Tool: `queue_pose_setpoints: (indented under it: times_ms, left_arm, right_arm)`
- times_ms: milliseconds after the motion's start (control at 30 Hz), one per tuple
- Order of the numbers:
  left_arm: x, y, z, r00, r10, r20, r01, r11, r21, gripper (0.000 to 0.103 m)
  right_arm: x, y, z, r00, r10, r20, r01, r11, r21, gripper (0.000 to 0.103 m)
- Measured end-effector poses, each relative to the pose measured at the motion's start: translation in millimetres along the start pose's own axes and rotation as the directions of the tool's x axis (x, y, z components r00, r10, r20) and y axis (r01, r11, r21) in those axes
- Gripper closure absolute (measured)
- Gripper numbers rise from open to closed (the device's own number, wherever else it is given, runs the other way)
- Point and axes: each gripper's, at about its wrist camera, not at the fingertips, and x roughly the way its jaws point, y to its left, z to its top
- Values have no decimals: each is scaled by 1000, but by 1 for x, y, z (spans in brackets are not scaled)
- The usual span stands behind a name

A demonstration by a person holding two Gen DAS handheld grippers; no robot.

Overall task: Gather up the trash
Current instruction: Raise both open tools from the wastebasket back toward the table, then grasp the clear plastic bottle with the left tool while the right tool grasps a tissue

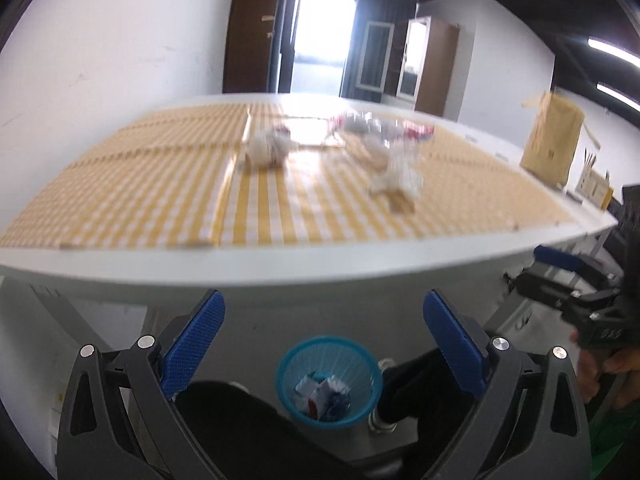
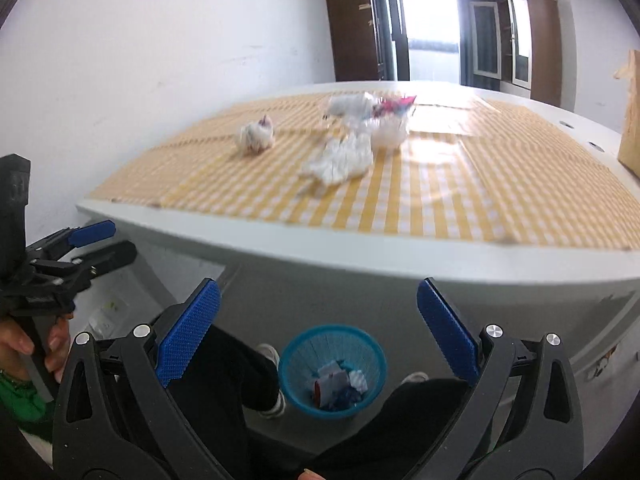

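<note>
Both wrist cameras sit low before the counter (image 1: pixel 280 268), looking forward and slightly down, side by side, sharing the counter and the blue basket (image 2: pixel 332 368) below.

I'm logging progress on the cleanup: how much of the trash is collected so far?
Partly done. The blue bin on the floor already holds several wrappers. Nothing is in hand: the left gripper and right gripper are both open and empty. Still on the table: a crumpled paper ball, a larger white wad and a pile of wrappers.
</note>
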Motion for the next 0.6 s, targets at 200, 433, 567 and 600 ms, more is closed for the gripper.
queue_pose_setpoints:
  times_ms: [200, 433, 567, 600]
  left_arm:
    - [3, -3, 37, 999, -10, 45, 9, 1000, 11, 6]
    - [21, -3, 87, 996, -12, 84, 10, 1000, 21, 6]
    - [38, 0, 115, 995, -24, 92, 24, 1000, -3, 6]
    - [43, 0, 121, 995, -28, 93, 29, 1000, -9, 6]
  right_arm:
    - [9, 2, 28, 1000, -1, 23, 1, 1000, -14, 9]
    - [23, -1, 51, 999, -4, 51, 4, 1000, 3, 9]
    - [40, -4, 64, 999, 2, 40, -3, 1000, 11, 13]
    - [46, -5, 68, 999, 7, 37, -8, 1000, 14, 14]
